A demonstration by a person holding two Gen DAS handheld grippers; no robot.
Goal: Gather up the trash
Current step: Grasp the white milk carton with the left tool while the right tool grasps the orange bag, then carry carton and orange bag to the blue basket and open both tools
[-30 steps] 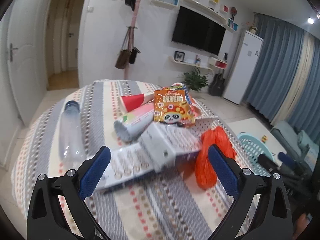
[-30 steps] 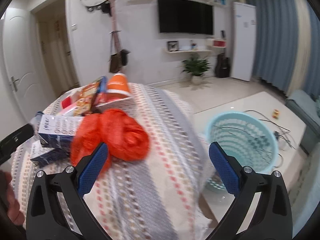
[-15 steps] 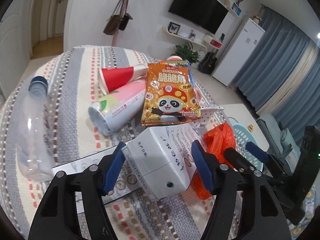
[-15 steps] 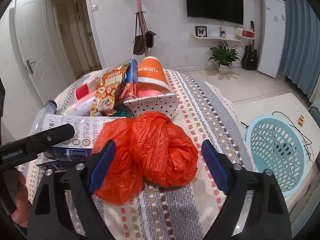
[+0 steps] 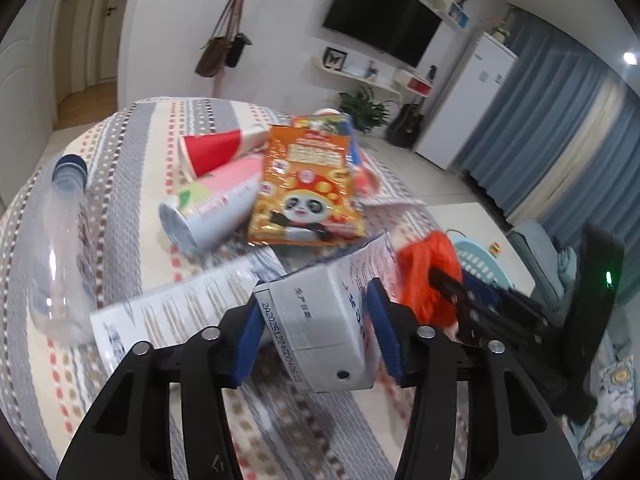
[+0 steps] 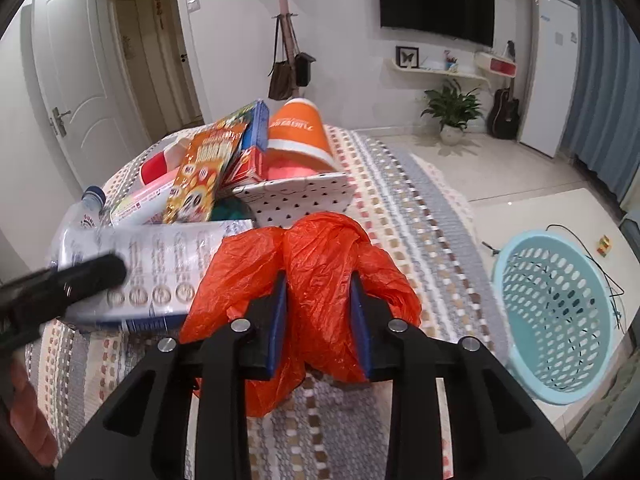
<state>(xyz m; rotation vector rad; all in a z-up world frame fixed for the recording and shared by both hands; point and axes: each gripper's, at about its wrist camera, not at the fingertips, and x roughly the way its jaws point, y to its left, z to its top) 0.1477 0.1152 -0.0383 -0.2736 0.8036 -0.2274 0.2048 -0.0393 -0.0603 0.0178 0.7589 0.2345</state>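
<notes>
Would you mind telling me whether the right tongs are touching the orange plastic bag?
Touching. The right wrist view shows both blue pads of the right tongs pressing into the orange plastic bag, bunched between them as they close.

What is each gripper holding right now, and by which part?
Left gripper closing on the white carton's near end; right gripper closing on the orange plastic bag's bunched middle.

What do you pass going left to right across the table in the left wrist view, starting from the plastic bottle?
Clear plastic bottle → white and pink tube → panda snack bag → orange plastic bag → light blue basket on the floor past the table edge.
</notes>
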